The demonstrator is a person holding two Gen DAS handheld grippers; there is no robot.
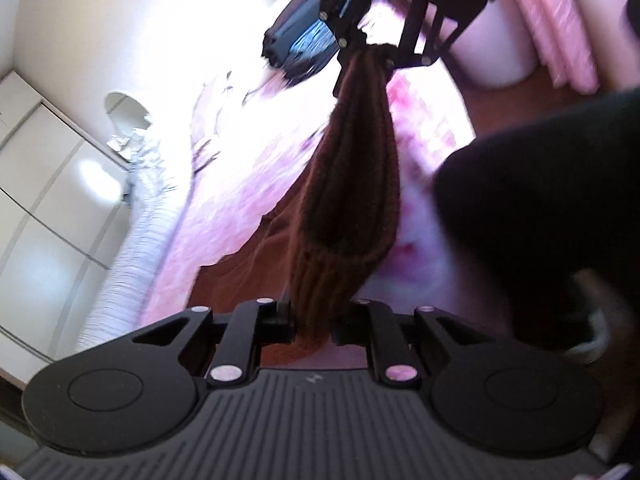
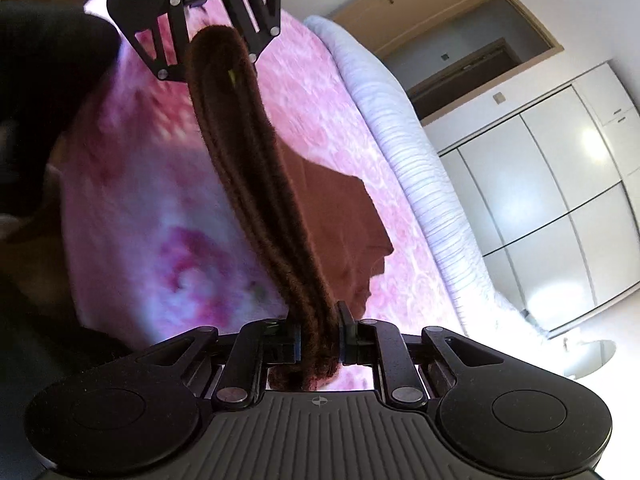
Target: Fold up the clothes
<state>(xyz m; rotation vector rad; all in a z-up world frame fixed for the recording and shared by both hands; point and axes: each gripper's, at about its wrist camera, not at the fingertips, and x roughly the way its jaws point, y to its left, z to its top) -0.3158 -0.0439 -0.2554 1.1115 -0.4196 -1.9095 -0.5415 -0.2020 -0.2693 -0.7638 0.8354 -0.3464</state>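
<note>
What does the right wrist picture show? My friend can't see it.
Two black tongs, the right near and the left far, grip a dark brown ribbed knit garment stretched between them above a pink flowered bedspread.

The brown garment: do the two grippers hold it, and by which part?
Yes. The left gripper and the right gripper each clamp one end of the bunched edge of the brown garment, which stretches between them above the pink bedspread.

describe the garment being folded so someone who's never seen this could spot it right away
Start at the big pink floral bedspread that covers the bed. Above it, the brown garment hangs bunched between the left gripper and the right gripper, its loose end draping onto the bed. It is the only rust-brown cloth there.
</note>
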